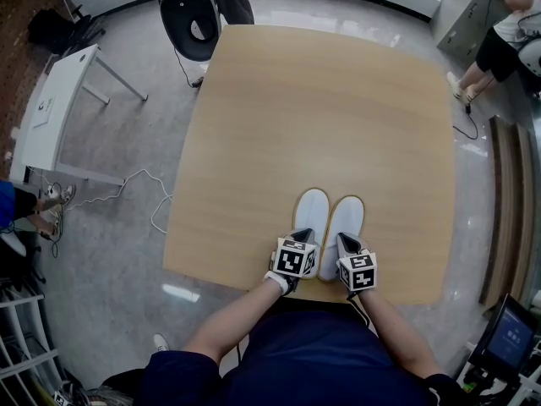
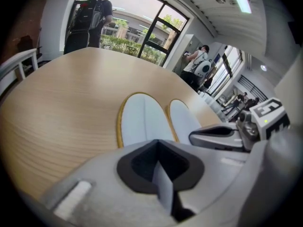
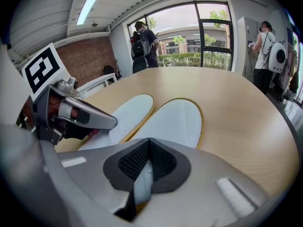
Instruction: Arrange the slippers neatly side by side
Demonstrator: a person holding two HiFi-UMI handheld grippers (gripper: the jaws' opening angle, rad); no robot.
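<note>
Two white slippers with yellow-edged soles lie side by side, toes pointing away, near the front edge of the wooden table [image 1: 321, 117]. The left slipper [image 1: 310, 212] [image 2: 142, 119] [image 3: 128, 111] has its heel end in my left gripper [image 1: 298, 245] [image 2: 161, 176], which is shut on a thin pale fold of it. The heel end of the right slipper [image 1: 347, 218] [image 3: 179, 119] [image 2: 185, 119] is pinched the same way by my right gripper [image 1: 349, 250] [image 3: 143, 176], also shut. Both heels are hidden under the grippers.
A white desk [image 1: 51, 108] and floor cables [image 1: 127, 189] are to the left. A black chair [image 1: 193, 19] stands at the table's far edge. A person [image 1: 507, 32] stands at the far right, with a screen [image 1: 511, 337] at the near right.
</note>
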